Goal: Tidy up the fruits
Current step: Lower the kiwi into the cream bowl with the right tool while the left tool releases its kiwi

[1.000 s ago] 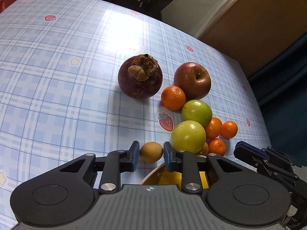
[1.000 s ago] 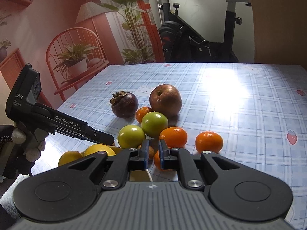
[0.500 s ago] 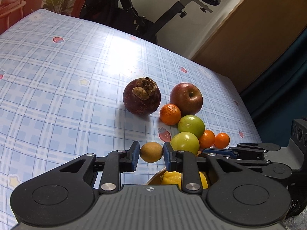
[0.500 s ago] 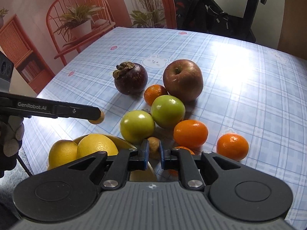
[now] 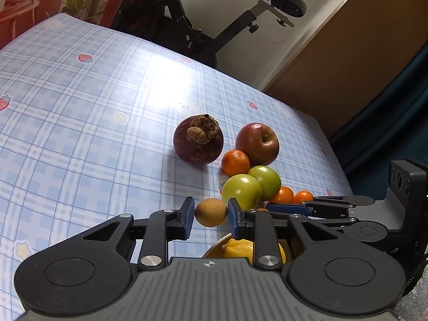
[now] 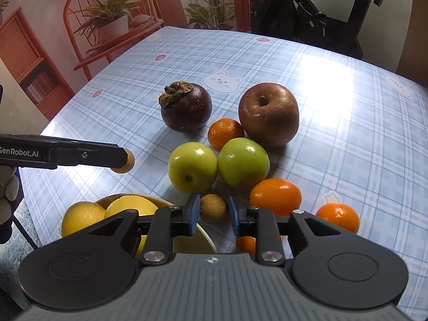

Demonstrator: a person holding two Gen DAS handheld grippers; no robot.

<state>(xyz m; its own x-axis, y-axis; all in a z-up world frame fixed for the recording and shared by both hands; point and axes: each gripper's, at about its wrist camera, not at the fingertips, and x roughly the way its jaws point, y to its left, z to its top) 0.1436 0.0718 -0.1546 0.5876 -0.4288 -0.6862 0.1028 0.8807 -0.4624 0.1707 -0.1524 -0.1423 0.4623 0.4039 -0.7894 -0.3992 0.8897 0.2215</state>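
Small brown fruit (image 5: 210, 212) between left gripper (image 5: 209, 216) pads (gripped, lifted)

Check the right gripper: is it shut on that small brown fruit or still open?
Open. The right gripper has its blue pads on either side of the small brown fruit, with a gap showing on each side; the fruit rests on the tablecloth.

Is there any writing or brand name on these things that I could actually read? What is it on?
"enRobot.AI": white letters on the side of the left gripper, seen in the right wrist view; the first letter is cut off at the picture's edge.
The tablecloth bears only drawings (strawberries, bears, stars), no words.
Nothing else is readable.
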